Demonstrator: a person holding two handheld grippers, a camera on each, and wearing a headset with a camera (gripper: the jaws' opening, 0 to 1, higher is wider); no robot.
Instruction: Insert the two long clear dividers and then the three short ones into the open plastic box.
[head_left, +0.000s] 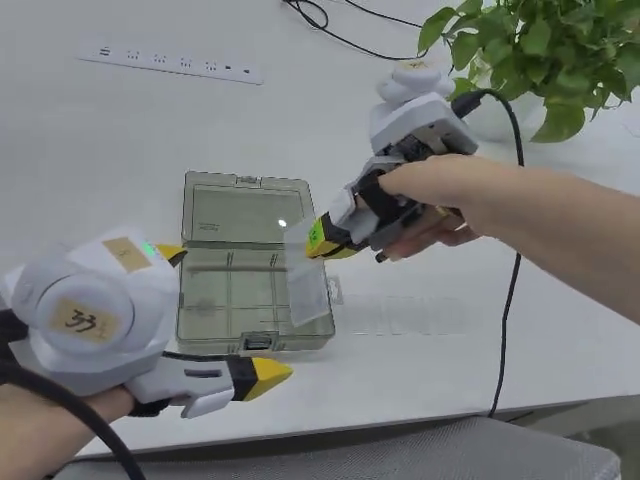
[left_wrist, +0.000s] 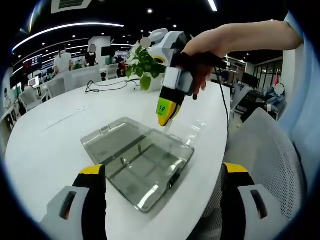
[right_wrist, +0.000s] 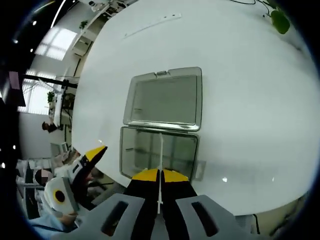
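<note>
The open smoky-clear box (head_left: 210, 340) lies in the middle of the white table, its lid (head_left: 245, 212) folded flat behind the base. My right gripper (head_left: 318, 243) hovers over the base's right end, shut on a clear divider (head_left: 308, 285) that hangs down toward the box. In the right gripper view that divider (right_wrist: 160, 150) shows edge-on between the shut jaws, above the base (right_wrist: 131, 160). My left gripper (head_left: 225, 312) is held open at the near left, jaws wide apart with nothing between them. Faint lines cross the base (left_wrist: 150, 192); I cannot tell whether they are dividers.
More clear dividers (head_left: 400, 315) lie flat on the table right of the box. A power strip (head_left: 170, 62), cables (head_left: 340, 25) and a potted plant (head_left: 540, 50) sit at the back. A black cable (head_left: 510, 290) trails over the near table edge, above a grey chair (head_left: 400, 455).
</note>
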